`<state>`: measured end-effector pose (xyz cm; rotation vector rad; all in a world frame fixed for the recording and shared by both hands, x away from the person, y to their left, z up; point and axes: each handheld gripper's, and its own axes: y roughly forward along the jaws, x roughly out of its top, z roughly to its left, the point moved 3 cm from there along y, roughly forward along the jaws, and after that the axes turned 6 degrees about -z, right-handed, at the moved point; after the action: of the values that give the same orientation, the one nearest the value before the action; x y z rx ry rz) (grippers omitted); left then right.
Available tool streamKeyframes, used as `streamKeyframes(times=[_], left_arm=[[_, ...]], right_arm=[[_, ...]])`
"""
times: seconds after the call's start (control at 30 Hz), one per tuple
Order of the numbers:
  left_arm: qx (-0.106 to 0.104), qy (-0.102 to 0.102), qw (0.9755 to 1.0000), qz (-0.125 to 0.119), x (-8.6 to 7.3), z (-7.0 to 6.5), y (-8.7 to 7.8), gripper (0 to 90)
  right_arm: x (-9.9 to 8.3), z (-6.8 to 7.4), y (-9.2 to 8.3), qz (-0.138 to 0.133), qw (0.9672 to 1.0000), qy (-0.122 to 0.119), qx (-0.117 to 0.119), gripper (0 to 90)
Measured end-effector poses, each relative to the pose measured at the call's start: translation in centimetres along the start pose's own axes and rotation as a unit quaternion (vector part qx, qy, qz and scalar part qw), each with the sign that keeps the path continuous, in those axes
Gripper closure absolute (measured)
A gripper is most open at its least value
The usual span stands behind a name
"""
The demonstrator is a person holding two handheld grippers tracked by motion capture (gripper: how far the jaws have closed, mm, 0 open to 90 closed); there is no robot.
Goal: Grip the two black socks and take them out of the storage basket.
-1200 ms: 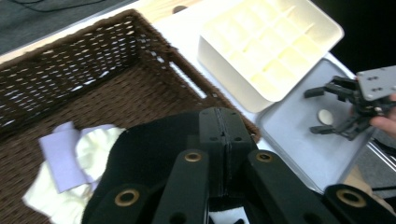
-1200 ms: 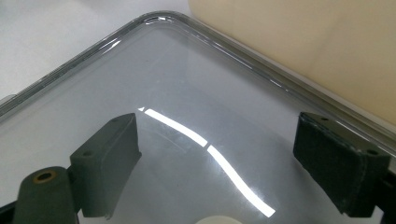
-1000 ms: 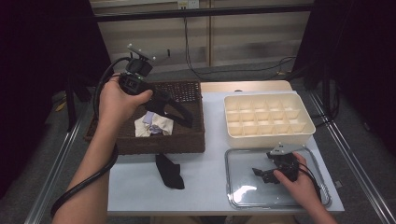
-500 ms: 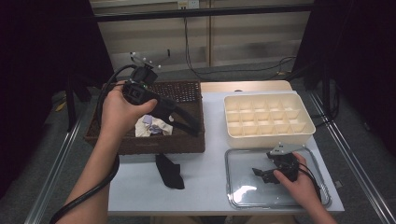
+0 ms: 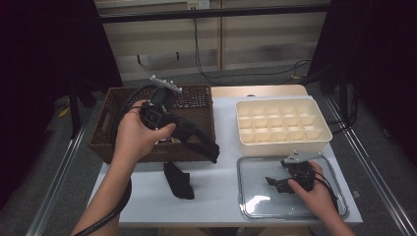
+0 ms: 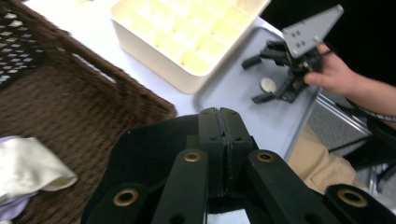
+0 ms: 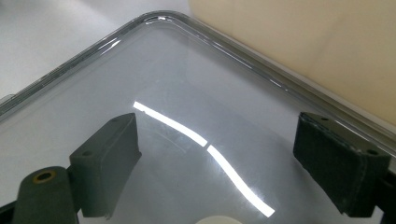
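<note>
Over the wicker basket [image 5: 115, 147], the left tool [image 6: 218, 122] is closed empty, while the right tool [image 7: 217, 163] gapes above the clear lid [image 7: 196, 93].

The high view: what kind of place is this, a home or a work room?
Probably a lab recording bench: a white table on a metal frame, dark curtains, cables behind, with a brown woven basket, cream compartment box and clear tray.

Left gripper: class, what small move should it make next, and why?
Probably open the left gripper and lower it towards the black folded cloth on the white table, in front of the brown wicker basket: its jaws are shut, apparently empty, and it hovers near that cloth.
</note>
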<state>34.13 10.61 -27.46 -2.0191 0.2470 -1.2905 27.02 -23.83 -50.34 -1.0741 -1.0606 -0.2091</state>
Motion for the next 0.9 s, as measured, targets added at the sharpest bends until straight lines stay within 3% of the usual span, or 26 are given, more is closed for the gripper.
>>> streamKeyframes(times=[0.03, 0.07, 0.1, 0.23, 0.3, 0.37, 0.4, 0.67, 0.9], left_arm=[[0.007, 0.008, 0.9999, 0.0, -0.4, -0.3, 0.6, 86.5], [0.007, 0.008, 0.9999, 0.0, -0.4, -0.3, 0.6, 78.7], [0.032, -0.001, 0.9995, -0.004, -0.8, -0.2, 1.1, 69.6], [0.038, -0.024, 0.999, 0.004, -1.9, 0.5, 1.5, 60.9], [0.05, -0.036, 0.998, 0.011, -3.3, 1.3, 1.9, 58.1], [0.051, -0.041, 0.9978, 0.011, -3.8, 1.5, 2.1, 57.1], [0.064, -0.037, 0.997, 0.019, -4.8, 1.9, 2.4, 56.5], [0.064, -0.046, 0.9961, 0.038, -7.7, 2.6, 4.1, 54.8], [0.058, -0.059, 0.9957, 0.04, -9.7, 3.0, 5.5, 55.6]], right_arm=[[0.0, 0.0, 0.0, 0.0, 1.0, 0.0, -0.001, 13.8], [0.0, 0.0, 0.0, 0.0, 1.0, 0.0, -0.001, 13.8], [0.0, 0.0, 0.0, 0.0, 1.0, 0.0, 0.0, 13.8], [0.0, 0.0, 0.0, 0.0, 1.0, 0.0, -0.001, 13.7], [0.0, 0.0, 0.0, 0.0, 1.0, -0.001, 0.0, 13.8], [0.0, 0.0, 0.0, 0.001, 1.0, 0.0, -0.001, 13.8], [0.0, 0.0, 0.0, -0.001, 1.0, -0.001, 0.0, 13.8], [0.0, 0.0, 0.0, 0.0, 1.0, -0.002, -0.001, 13.8], [0.0, 0.0, 0.0, 0.0, 1.0, 0.0, -0.001, 13.8]])
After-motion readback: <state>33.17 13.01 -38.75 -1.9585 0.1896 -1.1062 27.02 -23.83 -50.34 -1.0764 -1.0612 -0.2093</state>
